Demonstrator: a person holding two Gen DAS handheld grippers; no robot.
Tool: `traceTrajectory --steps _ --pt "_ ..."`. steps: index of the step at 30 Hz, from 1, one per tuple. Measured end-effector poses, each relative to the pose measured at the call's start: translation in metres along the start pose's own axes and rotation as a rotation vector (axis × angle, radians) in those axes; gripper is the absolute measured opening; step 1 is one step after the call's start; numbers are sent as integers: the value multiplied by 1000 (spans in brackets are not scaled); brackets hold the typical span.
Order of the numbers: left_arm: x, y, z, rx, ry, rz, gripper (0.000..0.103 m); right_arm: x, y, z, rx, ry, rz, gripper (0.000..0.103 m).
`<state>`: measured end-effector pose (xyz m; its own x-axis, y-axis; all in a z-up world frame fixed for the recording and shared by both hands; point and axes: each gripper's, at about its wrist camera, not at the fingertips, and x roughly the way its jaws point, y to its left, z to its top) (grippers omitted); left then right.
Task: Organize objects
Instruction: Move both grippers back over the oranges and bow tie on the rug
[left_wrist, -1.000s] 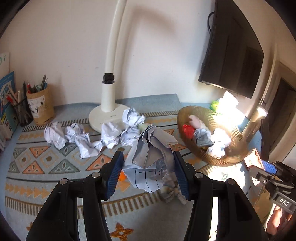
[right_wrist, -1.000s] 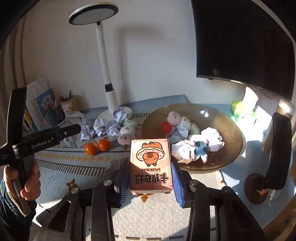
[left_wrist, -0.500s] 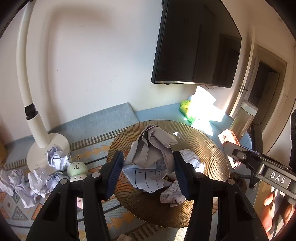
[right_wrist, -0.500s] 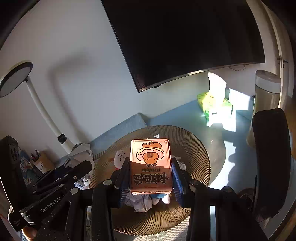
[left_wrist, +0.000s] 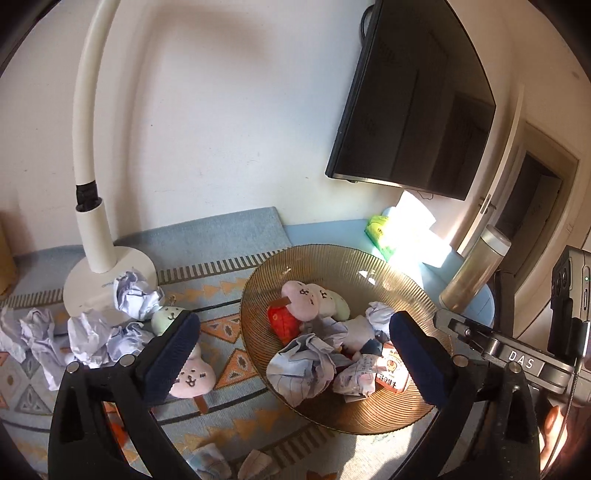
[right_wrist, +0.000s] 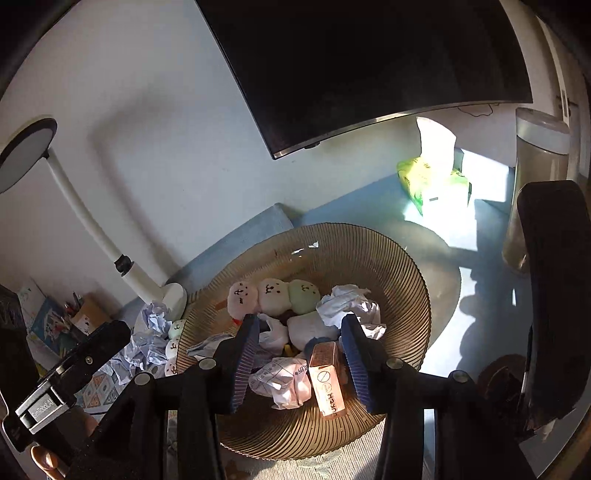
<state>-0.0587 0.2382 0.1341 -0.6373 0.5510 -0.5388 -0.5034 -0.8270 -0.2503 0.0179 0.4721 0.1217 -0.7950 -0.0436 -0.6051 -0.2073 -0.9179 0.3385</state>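
Observation:
In the left wrist view my left gripper (left_wrist: 297, 350) hangs over the near rim of the ribbed amber bowl (left_wrist: 332, 254), its jaws opening wide with nothing between the pads. The crumpled grid paper (left_wrist: 304, 369) lies loose in the bowl below it. In the right wrist view my right gripper (right_wrist: 299, 363) is low over the same bowl (right_wrist: 406, 280), jaws opening. The orange card box (right_wrist: 327, 376) lies tilted on the paper balls between the fingers, near the right pad, not squeezed. That box (left_wrist: 391, 373) also shows in the left view. Several plush toys (right_wrist: 273, 291) fill the bowl's back.
Loose crumpled papers (left_wrist: 129, 299) and plush toys (left_wrist: 192, 373) lie on the patterned mat left of the bowl, by the white lamp base (left_wrist: 107, 280). A metal bottle (left_wrist: 476, 273) and a green tissue pack (left_wrist: 384, 236) stand behind the bowl. A dark monitor (left_wrist: 413, 110) hangs above.
Both grippers swung right from the mat to the bowl. The left let go of the crumpled paper and the right let go of the card box; both now lie in the bowl.

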Motion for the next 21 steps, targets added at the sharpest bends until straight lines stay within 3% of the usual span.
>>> traceTrajectory --steps 5,11,15,21 --pt "-69 26 -2 16 -109 90 102 -27 47 -7 -111 -46 61 45" --pt "-150 70 -16 11 -217 299 102 -45 118 -37 -257 -51 170 45" --pt "-162 109 -51 -35 -177 413 102 -12 151 -85 -318 65 219 45" --pt "-140 169 -115 -165 -46 462 102 48 164 -158 -413 171 235 45"
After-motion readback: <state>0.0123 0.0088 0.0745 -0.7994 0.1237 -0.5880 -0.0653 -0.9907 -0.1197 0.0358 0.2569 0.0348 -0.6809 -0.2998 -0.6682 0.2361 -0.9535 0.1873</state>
